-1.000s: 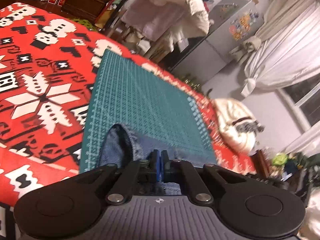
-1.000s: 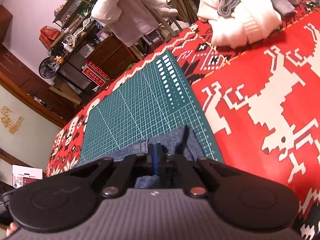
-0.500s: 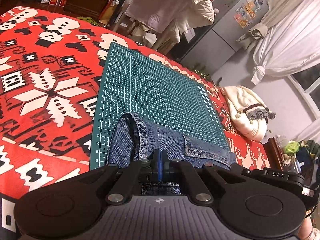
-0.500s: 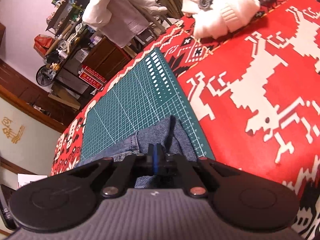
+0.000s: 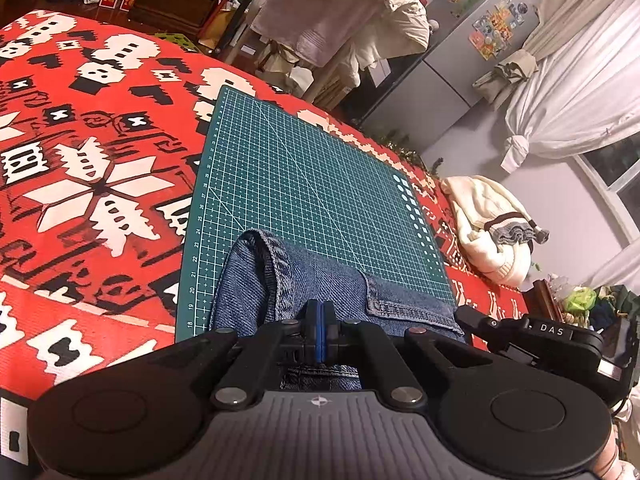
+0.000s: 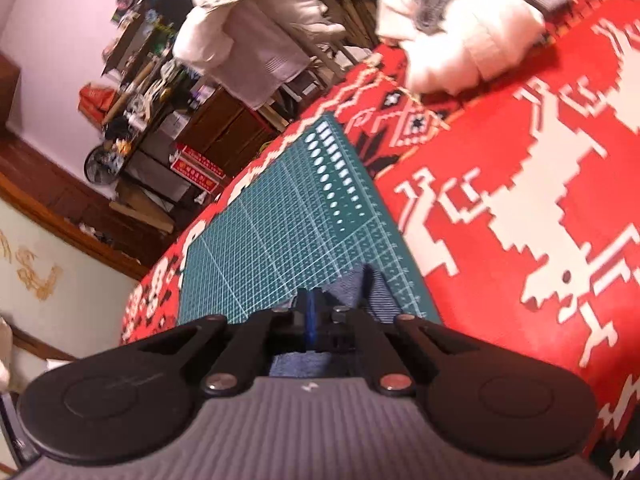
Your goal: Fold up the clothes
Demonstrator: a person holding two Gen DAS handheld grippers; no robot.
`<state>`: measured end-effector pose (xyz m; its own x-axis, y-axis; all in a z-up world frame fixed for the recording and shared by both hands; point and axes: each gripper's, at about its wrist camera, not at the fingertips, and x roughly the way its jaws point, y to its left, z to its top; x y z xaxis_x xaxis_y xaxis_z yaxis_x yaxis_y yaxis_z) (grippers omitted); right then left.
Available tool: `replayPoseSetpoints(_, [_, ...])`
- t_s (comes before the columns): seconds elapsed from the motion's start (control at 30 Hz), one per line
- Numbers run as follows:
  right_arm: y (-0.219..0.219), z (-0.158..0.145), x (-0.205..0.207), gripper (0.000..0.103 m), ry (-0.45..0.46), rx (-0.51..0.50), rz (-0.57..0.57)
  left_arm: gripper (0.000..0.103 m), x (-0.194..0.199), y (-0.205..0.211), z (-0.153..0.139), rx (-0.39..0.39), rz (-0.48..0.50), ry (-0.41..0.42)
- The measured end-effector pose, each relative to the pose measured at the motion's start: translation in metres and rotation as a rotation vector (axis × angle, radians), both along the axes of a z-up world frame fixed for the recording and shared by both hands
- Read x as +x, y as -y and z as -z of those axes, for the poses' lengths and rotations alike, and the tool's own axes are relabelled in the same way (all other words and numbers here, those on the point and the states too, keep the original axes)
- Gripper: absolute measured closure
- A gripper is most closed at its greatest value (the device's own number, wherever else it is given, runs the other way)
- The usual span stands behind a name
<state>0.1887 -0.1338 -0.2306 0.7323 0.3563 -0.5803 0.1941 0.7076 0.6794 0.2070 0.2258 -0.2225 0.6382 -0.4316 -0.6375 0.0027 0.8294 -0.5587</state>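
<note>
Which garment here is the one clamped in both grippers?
The blue denim jeans on the green mat; the cream knit lies untouched on the red blanket.

Left claw (image 5: 320, 312) and right claw (image 6: 310, 308) both clamped tight.

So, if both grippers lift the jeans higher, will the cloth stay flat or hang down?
The jeans will probably sag between the left gripper and right gripper: the denim already curls at its folded edge. Thick seams suggest some weight.
</note>
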Motion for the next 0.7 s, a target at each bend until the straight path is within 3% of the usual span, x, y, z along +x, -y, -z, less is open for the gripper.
replayPoseSetpoints(0.1, [0.005,-0.001,-0.004,0.103,-0.027,-0.055,0.045,0.101,-0.001,0.000,-0.001,-0.002,-0.004,0.002])
replayPoseSetpoints(0.13, [0.005,-0.004,-0.006,0.097,-0.018,-0.054,0.047,0.101,-0.001,-0.001,-0.002,-0.007,-0.007,0.004])
replayPoseSetpoints(0.2, [0.003,-0.014,-0.010,0.097,0.016,-0.038,0.043,0.102,-0.003,-0.001,-0.007,-0.017,-0.003,0.021])
replayPoseSetpoints(0.4, [-0.033,-0.045,-0.018,0.096,0.118,-0.019,-0.108,0.102,-0.007,0.007,-0.016,-0.089,0.044,0.064])
replayPoseSetpoints(0.57, [-0.059,-0.028,-0.012,0.096,0.055,-0.055,-0.192,0.102,-0.004,0.019,-0.009,-0.151,0.101,0.043])
replayPoseSetpoints(0.7, [-0.079,-0.012,-0.006,0.101,0.000,-0.090,-0.253,0.101,-0.002,0.028,0.006,-0.104,0.105,-0.013])
